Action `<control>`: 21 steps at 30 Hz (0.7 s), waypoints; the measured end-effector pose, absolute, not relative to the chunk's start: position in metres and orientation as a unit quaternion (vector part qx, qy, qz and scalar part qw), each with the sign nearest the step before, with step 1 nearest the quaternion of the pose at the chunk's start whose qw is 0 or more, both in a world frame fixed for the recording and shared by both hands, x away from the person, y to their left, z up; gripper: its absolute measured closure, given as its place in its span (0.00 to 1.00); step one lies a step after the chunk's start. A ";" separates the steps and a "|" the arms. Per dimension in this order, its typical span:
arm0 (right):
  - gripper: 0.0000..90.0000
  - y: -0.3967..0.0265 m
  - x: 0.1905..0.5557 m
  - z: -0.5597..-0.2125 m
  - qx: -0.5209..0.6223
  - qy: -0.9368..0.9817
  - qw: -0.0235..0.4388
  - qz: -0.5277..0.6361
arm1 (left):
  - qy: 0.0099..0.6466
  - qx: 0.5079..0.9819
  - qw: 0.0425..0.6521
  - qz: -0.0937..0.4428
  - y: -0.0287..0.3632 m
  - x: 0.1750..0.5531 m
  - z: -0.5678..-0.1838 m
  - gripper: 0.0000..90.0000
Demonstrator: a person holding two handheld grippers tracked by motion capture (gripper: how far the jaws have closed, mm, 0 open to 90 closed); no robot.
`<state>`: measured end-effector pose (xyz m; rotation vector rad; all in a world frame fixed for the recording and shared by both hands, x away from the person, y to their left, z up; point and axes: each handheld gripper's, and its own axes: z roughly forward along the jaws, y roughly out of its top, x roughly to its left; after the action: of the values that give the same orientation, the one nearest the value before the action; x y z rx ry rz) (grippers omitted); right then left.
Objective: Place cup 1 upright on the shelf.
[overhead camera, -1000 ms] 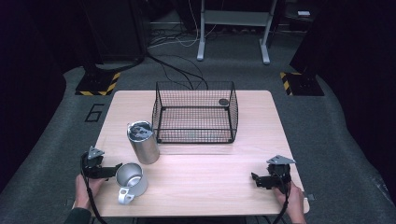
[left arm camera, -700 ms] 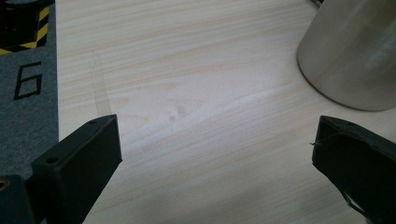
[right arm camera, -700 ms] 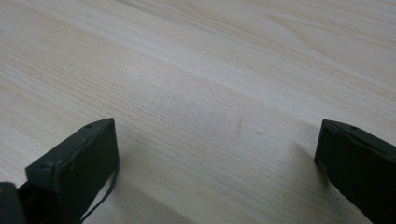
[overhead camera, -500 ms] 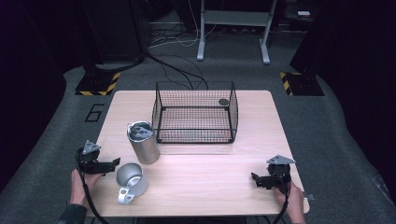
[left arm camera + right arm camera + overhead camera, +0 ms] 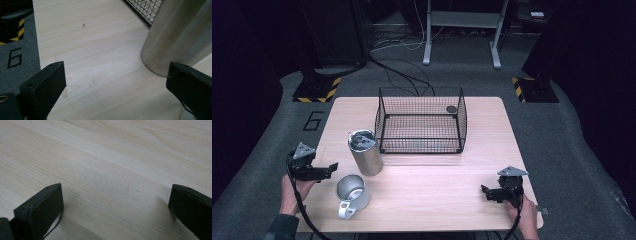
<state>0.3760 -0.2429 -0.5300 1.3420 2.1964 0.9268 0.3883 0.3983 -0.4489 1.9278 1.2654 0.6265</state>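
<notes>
A tall, brushed-steel tumbler (image 5: 365,152) stands upright on the counter (image 5: 437,185), just beside the wire basket (image 5: 421,120). The left claw (image 5: 331,168) gapes wide and empty near it; a steel mug (image 5: 351,190) lies close. The right claw (image 5: 485,192) is equally spread, empty.

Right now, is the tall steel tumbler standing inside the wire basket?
No, the tall steel tumbler stands upright on the table outside the wire basket, by its front left corner.

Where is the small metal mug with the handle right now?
High view: the small metal mug lies on the table's near-left part, just in front of the tall steel tumbler, right of the left claw.
</notes>
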 end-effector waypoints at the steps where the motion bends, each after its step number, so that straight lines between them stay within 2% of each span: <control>1: 0.00 -0.243 0.376 -0.530 0.480 0.786 0.202 0.332 | 0.490 0.751 0.370 0.244 0.397 0.388 -0.446 0.03; 21: 0.00 -0.243 0.376 -0.530 0.480 0.786 0.202 0.332 | 0.432 0.763 0.433 0.209 0.367 0.393 -0.403 0.00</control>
<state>0.3760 -0.2429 -0.5300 1.3417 2.1964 0.9268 0.3931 0.3667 -0.4032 1.9021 1.0757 0.5220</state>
